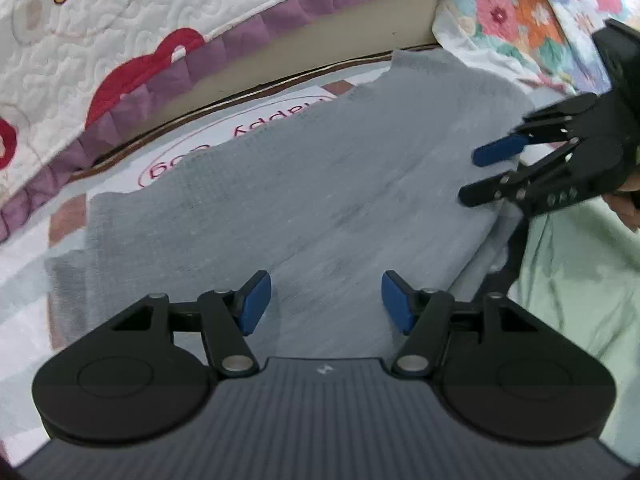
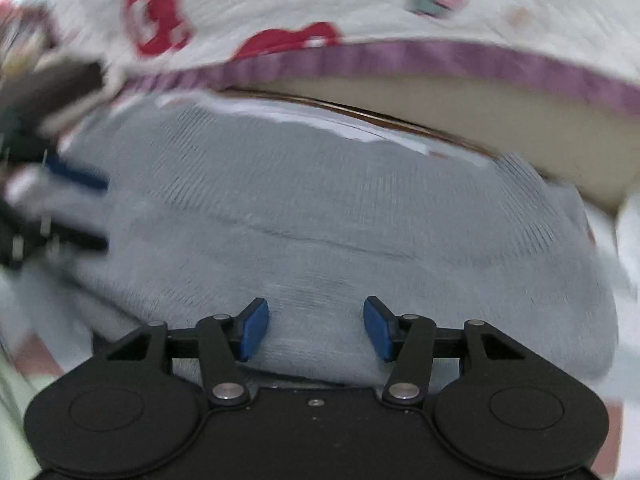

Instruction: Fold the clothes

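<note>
You have 1 grey knitted garment (image 1: pixel 304 184) spread flat on the printed mat (image 1: pixel 256 120), just below the quilt (image 1: pixel 120 40) with its purple border. Your 2 grippers hover over that garment: the left gripper (image 1: pixel 326 304) above its near edge, the right gripper (image 2: pixel 316 328) toward its right side. Both stand open, nothing between their blue pads (image 1: pixel 254 304).

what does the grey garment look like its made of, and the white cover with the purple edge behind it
Grey garment: looks like a soft knit, probably cotton or a blend; fine ribbed or waffle rows show, matte, creasing limply. White cover: seems quilted cotton, with swirling stitch lines puffing the surface, printed motifs and a pleated purple fabric trim.
</note>
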`<state>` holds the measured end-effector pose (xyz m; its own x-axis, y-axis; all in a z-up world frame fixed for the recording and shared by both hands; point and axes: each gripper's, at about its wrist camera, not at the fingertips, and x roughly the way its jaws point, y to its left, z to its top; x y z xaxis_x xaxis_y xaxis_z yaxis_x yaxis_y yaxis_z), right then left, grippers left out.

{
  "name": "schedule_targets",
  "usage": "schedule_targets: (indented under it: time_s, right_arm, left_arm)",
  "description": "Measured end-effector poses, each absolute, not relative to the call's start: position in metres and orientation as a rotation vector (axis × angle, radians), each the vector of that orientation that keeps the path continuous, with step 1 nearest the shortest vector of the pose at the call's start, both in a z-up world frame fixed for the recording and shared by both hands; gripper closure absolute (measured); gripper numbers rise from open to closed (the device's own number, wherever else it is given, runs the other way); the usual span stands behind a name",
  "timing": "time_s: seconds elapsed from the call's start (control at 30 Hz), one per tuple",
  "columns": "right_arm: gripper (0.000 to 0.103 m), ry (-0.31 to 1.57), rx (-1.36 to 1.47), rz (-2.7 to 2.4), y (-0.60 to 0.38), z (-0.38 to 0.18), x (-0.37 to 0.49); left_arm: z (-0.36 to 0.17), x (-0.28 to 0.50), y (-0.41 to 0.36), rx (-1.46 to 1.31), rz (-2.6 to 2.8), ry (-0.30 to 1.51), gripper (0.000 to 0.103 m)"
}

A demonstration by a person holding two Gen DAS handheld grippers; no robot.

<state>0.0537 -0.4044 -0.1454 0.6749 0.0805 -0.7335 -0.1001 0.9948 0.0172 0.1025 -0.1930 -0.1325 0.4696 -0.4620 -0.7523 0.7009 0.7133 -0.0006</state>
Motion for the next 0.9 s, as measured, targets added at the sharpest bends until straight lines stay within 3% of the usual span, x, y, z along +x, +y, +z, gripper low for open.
schedule_targets:
  time_s: [0.17,0.4,0.57,0.87,0.9]
  right_arm:
    - [0.045,0.735,0.399,-0.078,-0.479,-0.121,0.027]
    - [0.044,0.651,0.929,-0.307,-0.555,-0.174,-0.019]
    - [0.044,0.660,0.988,-0.302,-0.546,-0.202,-0.007]
    - [0.043,0.596,0.887,-0.277,-0.527,-0.201,0.047]
    - [0.059,0.589,0.869,-0.276,-0.526,-0.200,0.050]
  left_arm:
    - [-0.122,0.113,-0.224,0.219,-0.704,0.843,0.042]
    - [-0.144,0.118,-0.256,0.144,-0.768,0.923,0.042]
    - [-0.152,0.116,-0.258,0.141,-0.758,0.937,0.043]
    - [-0.165,0.145,-0.233,-0.170,-0.738,1.052,0.043]
    - [-0.166,0.144,-0.232,-0.171,-0.741,1.049,0.043]
